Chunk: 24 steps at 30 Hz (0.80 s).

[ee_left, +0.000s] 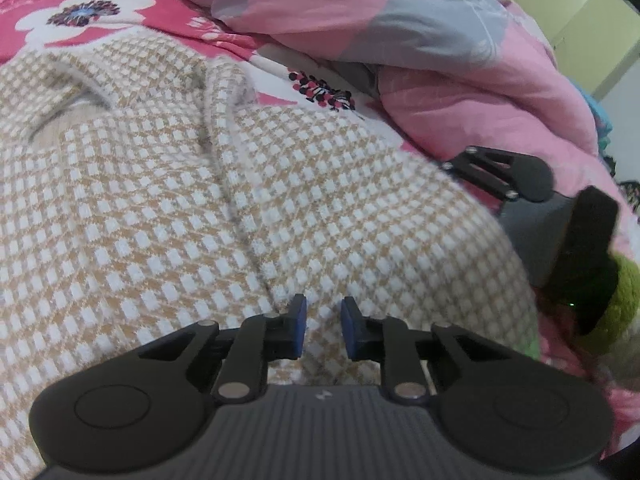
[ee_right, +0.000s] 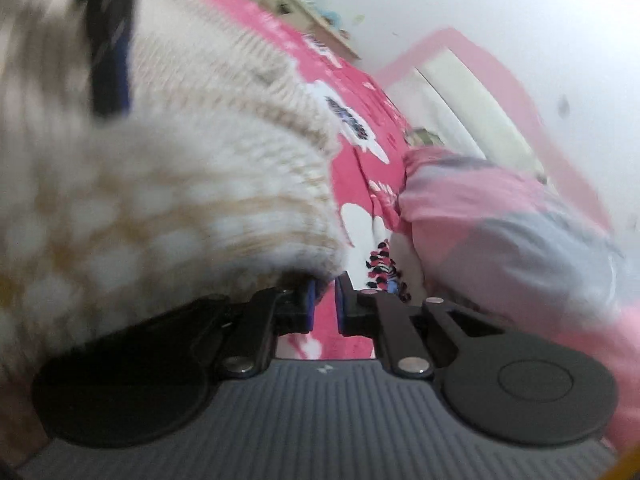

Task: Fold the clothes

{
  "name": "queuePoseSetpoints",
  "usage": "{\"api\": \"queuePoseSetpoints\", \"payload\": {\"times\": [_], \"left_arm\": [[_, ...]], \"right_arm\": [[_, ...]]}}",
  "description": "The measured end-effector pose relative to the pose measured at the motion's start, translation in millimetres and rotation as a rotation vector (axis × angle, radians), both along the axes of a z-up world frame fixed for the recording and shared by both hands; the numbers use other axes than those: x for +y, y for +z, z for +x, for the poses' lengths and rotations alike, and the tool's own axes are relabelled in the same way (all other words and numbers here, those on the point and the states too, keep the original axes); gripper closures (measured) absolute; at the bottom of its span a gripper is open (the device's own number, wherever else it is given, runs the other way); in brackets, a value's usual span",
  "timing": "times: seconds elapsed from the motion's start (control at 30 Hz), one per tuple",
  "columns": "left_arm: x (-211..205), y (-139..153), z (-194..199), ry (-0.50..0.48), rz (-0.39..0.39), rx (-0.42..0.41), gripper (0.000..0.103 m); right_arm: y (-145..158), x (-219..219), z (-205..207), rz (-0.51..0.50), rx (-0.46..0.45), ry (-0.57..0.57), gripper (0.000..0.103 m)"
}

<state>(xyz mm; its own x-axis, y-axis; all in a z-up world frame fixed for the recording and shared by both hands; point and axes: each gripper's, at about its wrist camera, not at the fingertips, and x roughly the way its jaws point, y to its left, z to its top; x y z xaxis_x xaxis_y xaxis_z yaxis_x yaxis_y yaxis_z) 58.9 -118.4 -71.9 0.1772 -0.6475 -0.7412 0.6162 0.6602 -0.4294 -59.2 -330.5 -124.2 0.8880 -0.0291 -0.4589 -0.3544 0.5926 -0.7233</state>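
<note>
A beige-and-white checked knit sweater point(ee_left: 208, 200) lies spread on the bed and fills most of the left wrist view. My left gripper point(ee_left: 325, 320) points down into it, its blue pads a narrow gap apart with checked fabric bunched between them. At the sweater's right edge sits my right gripper point(ee_left: 456, 162), turned on its side, its fingertips hidden by the knit. The right wrist view is blurred: the right gripper point(ee_right: 325, 300) has its pads almost together, the sweater's ribbed hem point(ee_right: 280, 248) draped over the left finger and reaching the tips. One finger of the left gripper point(ee_right: 110, 36) presses into the knit.
The bed has a pink sheet point(ee_left: 120, 36) printed with white flowers. A bunched pink and grey quilt point(ee_left: 360, 12) lies along the far side, close behind the sweater. A fuzzy green sleeve point(ee_left: 624, 292) shows behind the right gripper. A white wall and pink headboard point(ee_right: 520, 92) stand beyond.
</note>
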Motion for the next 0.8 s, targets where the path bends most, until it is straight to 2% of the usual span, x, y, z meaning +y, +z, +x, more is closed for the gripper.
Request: {"api": "queuePoseSetpoints", "payload": {"times": [0.1, 0.2, 0.27, 0.37, 0.43, 0.5, 0.53, 0.6, 0.7, 0.77, 0.8], "left_arm": [[-2, 3, -2, -0.009, 0.02, -0.026, 0.083], [-3, 16, -6, -0.018, 0.012, -0.086, 0.081], [-7, 24, -5, -0.029, -0.019, -0.117, 0.08], [-26, 27, -1, -0.058, -0.046, -0.135, 0.076], [-46, 18, -2, -0.118, 0.019, -0.151, 0.071], [-58, 2, -1, -0.144, 0.122, -0.164, 0.076], [-57, -1, -2, -0.139, 0.122, -0.156, 0.076], [-48, -1, 3, -0.118, 0.085, -0.115, 0.076], [-34, -6, 10, -0.104, 0.053, -0.07, 0.08], [-29, -9, 13, -0.108, 0.041, -0.065, 0.081], [-28, -9, 13, -0.111, 0.036, -0.064, 0.081]], "right_arm": [[-20, -9, 4, -0.058, -0.006, 0.033, 0.091], [-15, -8, 1, -0.165, -0.057, 0.095, 0.084], [-10, -13, 3, -0.161, -0.053, 0.114, 0.077], [-19, -20, 5, -0.189, -0.007, 0.156, 0.074], [-10, -21, 7, -0.178, 0.023, 0.107, 0.072], [3, -29, 9, -0.15, 0.043, -0.006, 0.072], [10, -33, 9, -0.119, 0.057, -0.055, 0.072], [37, -45, 2, 0.004, 0.074, -0.179, 0.073], [91, -61, -22, 0.348, 0.093, -0.288, 0.073], [118, -67, -38, 0.667, 0.148, -0.257, 0.077], [119, -67, -42, 0.775, 0.188, -0.233, 0.079]]}}
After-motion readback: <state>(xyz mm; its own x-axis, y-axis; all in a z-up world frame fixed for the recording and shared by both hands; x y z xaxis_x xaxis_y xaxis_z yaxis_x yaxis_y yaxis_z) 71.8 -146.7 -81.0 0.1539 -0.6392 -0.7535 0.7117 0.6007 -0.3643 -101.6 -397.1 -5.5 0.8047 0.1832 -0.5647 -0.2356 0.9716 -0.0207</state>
